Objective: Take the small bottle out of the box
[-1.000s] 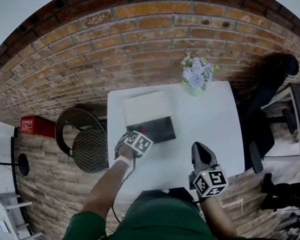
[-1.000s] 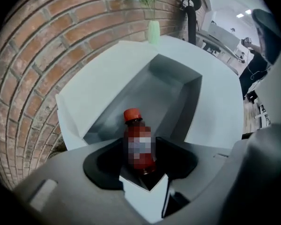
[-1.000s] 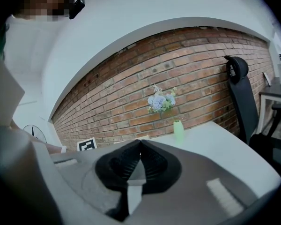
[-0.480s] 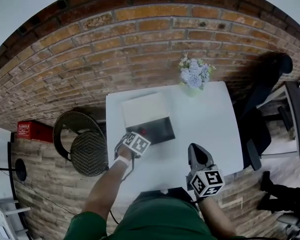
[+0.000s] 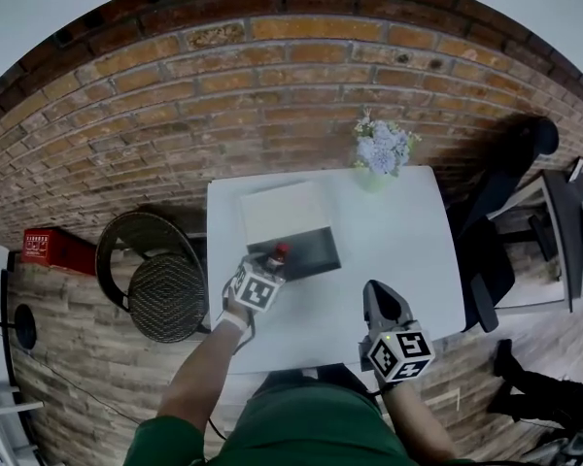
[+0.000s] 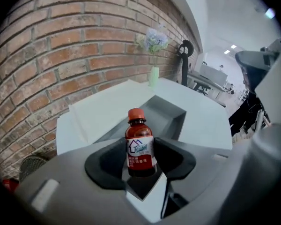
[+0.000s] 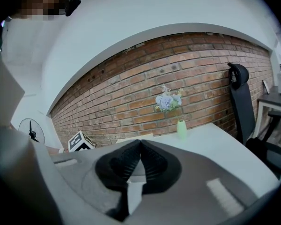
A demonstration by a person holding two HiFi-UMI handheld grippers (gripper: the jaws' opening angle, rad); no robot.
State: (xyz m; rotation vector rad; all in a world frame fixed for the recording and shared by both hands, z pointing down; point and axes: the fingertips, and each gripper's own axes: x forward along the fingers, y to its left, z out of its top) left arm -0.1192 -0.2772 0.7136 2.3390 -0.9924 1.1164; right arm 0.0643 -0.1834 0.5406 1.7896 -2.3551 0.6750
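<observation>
A small brown bottle (image 6: 140, 144) with an orange-red cap and a white label stands upright between my left gripper's pads. My left gripper (image 6: 140, 157) has just been closing and is shut on the bottle, holding it above the near edge of the open dark box (image 6: 171, 116). In the head view the bottle (image 5: 277, 253) shows just beyond the left gripper (image 5: 270, 261), at the box's (image 5: 309, 250) near left corner. The box's white lid (image 5: 283, 212) lies folded back. My right gripper (image 5: 382, 296) hovers over the table's near edge, shut and empty, its pads together (image 7: 140, 146).
The white table (image 5: 398, 231) stands against a brick wall. A pale green vase of blue flowers (image 5: 380, 153) is at its far right corner. A round wire chair (image 5: 165, 289) is to the left, a black office chair (image 5: 496, 221) to the right.
My left gripper has risen from the box's near edge with the bottle, whose red cap now shows above it. The right gripper has drifted slightly left.
</observation>
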